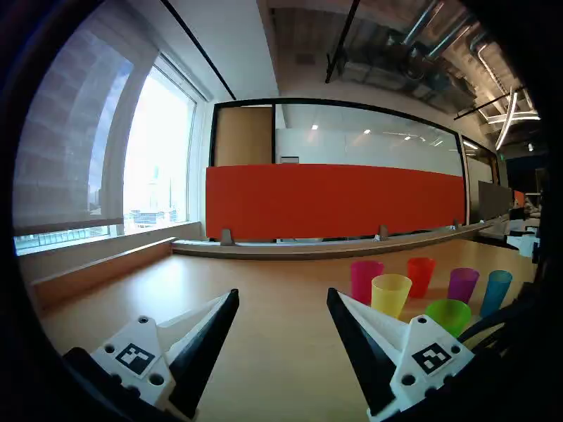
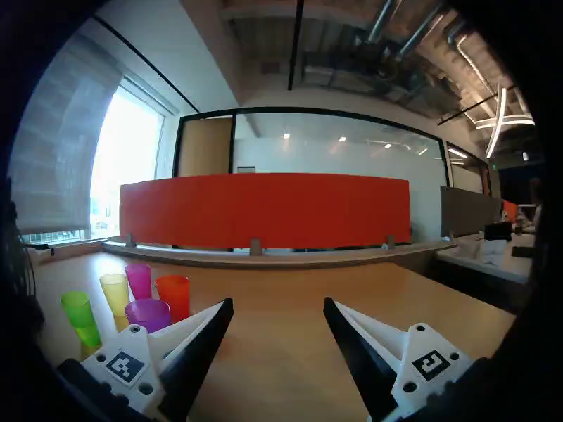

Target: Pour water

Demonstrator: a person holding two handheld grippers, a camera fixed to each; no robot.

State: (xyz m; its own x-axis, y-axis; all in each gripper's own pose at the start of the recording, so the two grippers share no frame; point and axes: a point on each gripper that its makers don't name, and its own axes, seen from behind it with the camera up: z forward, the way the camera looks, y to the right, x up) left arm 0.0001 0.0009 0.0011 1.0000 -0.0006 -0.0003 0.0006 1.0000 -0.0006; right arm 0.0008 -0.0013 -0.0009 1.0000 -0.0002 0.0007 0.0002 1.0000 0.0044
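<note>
Group of small translucent cups standing upright on the pale wooden worktop [image 1: 281, 281]. In the left gripper view they sit ahead and to the right of the left tool [image 1: 281, 330]: magenta plastic cup [image 1: 366, 278], yellow plastic cup [image 1: 390, 294], red plastic cup [image 1: 421, 274], purple plastic cup [image 1: 462, 283], blue plastic cup [image 1: 496, 290] and green plastic cup [image 1: 448, 315]. They are packed close, and some overlap in view. In the right gripper view the group is low and to the left of the right tool [image 2: 278, 330], with the purple one just behind that tool's left finger. Cannot tell whether any cup holds water: too small, walls tinted. No jug or bottle seen.

Handling, as a judgement:
- Thin plastic, so very light when empty and easy to tip or knock into a neighbour.
- Walls are smooth, likely slippery, and probably flex under a hard squeeze.
- Not fragile.
- A filled cup would be heavier and would slosh.
- Best hold is from the side, across the mid-wall a little below the rim, firm but not crushing.
- Take an outer cup first, since the fingers have little room between the packed ones.

Left tool: fingers spread wide, nothing between them, touching nothing, over bare worktop. Right tool: same, spread wide and empty, no contact with any cup. Each gap looks ample for one cup.
</note>
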